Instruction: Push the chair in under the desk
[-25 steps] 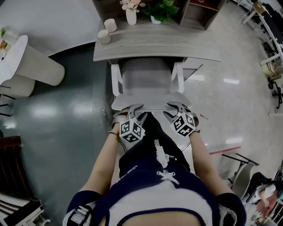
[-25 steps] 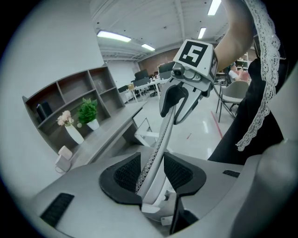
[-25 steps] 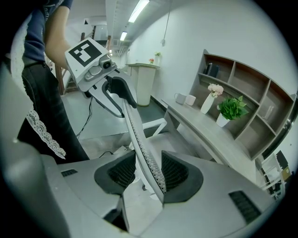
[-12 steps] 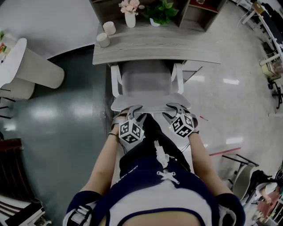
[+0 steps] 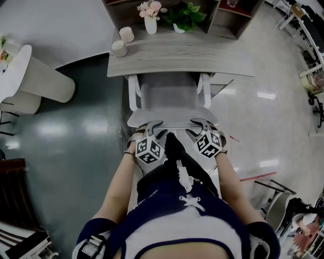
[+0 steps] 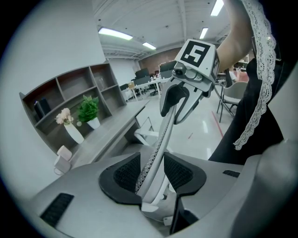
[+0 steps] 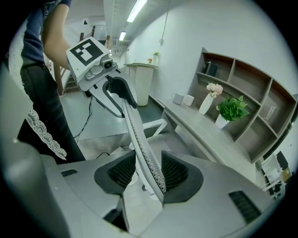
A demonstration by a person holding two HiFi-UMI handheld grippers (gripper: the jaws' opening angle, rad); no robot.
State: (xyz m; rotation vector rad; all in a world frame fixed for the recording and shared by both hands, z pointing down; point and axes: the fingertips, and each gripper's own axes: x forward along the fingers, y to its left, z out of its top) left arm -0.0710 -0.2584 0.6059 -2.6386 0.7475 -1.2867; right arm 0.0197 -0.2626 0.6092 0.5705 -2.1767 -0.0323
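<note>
chair point(image 5: 169, 96) slides a little further under the desk point(image 5: 179, 58), left gripper point(image 5: 154, 126) and right gripper point(image 5: 198, 124) moving forward with it

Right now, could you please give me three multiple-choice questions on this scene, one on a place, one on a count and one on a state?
1. Where does the white vase of pink flowers stand? A) on the grey wooden desk, beside the green potted plant; B) on the floor; C) on a windowsill.
2. How many pale cylindrical cups stand at the desk's left end? A) one; B) two; C) four.
3. What do the left gripper and right gripper hold? A) nothing; B) a cup; C) the white mesh chair's backrest.
Answers: 1A, it stands on the desktop by the plant; 2B, two show there; 3C, each gripper's pads clamp its edge.
</note>
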